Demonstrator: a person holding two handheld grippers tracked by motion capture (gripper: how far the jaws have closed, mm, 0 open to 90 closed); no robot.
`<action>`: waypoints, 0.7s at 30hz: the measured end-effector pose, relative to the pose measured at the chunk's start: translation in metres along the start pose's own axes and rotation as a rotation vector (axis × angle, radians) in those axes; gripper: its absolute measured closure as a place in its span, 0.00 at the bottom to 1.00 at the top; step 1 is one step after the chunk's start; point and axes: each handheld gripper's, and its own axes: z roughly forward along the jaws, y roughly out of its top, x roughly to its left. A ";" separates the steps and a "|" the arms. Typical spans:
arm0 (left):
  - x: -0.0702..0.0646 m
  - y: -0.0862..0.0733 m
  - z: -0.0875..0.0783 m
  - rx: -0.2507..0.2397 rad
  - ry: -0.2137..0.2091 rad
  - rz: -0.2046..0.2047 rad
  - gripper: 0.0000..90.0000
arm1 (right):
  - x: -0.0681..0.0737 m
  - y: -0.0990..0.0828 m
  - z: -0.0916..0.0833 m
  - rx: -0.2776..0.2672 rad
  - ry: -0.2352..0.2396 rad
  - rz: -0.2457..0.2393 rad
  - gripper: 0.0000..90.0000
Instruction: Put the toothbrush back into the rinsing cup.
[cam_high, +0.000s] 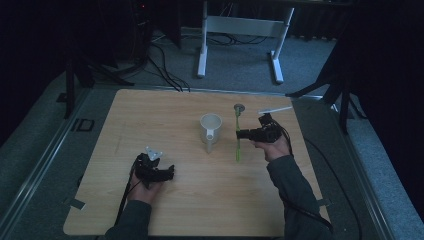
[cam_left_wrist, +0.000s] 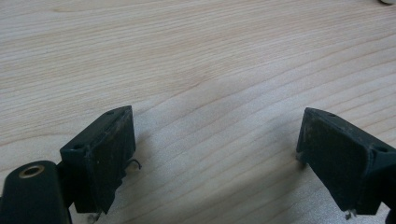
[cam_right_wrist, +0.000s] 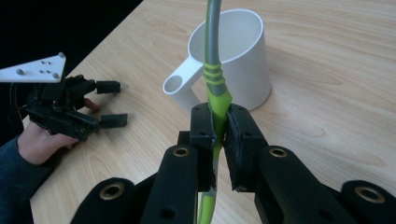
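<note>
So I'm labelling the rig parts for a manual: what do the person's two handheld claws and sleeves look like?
Both are black, blocky two-jaw tools with brass-ringed screw holes. The left claw carries a pale grey three-cornered plate with small studs; its flat jaw pads look scuffed. The right claw trails a black cable along the forearm. The person wears dark grey long sleeves.

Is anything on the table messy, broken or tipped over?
Nothing stands out. The white mug stands upright with no spill around it. The right gripper holds the green utensil by its handle, and the left gripper rests open on the table.
</note>
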 end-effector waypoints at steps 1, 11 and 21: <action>0.000 0.000 0.000 0.000 0.000 -0.001 0.13 | 0.000 0.001 0.000 -0.014 0.013 0.011 0.91; 0.000 0.000 0.000 0.000 0.000 -0.001 0.13 | 0.000 0.004 0.000 -0.053 0.038 0.033 0.91; 0.000 0.000 0.000 0.000 0.000 -0.001 0.13 | 0.000 0.005 0.000 -0.096 0.068 0.057 0.91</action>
